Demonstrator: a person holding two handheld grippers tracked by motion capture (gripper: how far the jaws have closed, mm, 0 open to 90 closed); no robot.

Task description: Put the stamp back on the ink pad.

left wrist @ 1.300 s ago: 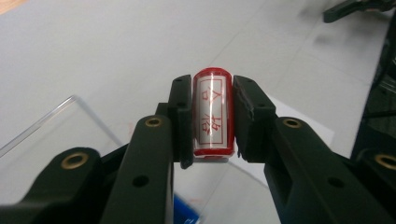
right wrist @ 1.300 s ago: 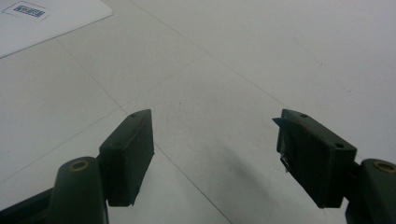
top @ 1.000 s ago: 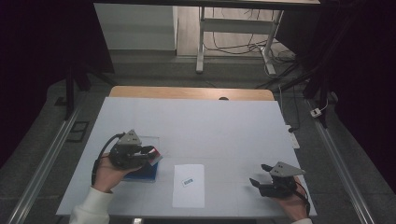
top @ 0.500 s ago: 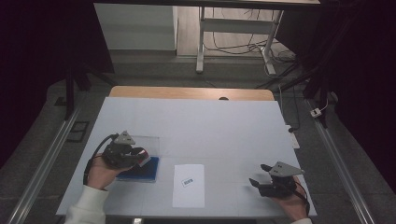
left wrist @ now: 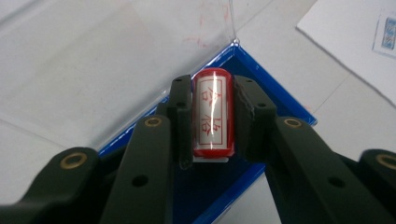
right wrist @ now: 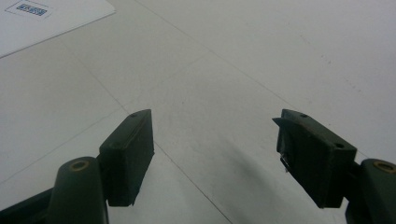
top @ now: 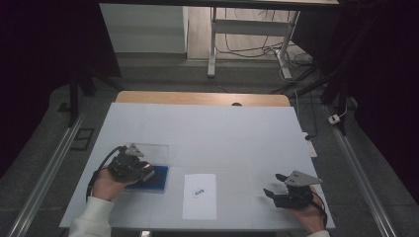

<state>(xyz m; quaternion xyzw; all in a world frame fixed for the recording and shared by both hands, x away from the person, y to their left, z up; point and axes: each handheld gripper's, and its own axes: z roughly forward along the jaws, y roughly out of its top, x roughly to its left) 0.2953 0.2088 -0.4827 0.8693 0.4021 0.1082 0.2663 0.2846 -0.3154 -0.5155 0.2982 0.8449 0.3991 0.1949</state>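
A red cylindrical stamp [left wrist: 212, 114] with a white label of red characters sits between the jaws of my left gripper [left wrist: 212, 93], which is shut on it. The stamp is held over a blue tray [left wrist: 280, 100] whose clear lid [left wrist: 93, 60] stands open behind it. In the high view the left gripper [top: 143, 173] is at the table's near left, over the blue tray [top: 160, 178] with its clear lid [top: 153, 152]. A white paper sheet [top: 200, 196] with a small blue mark lies at the front centre. My right gripper [top: 274, 185] rests open at the near right, its jaws [right wrist: 215, 154] wide apart over bare table.
The white table [top: 222, 138] has a wooden strip along its far edge. A corner of the paper sheet [right wrist: 51, 18] lies beyond the right gripper. A metal stand and cables are on the floor behind the table.
My left gripper has drawn back toward the near left edge and now sits lower over the blue tray. The right gripper has stayed put.
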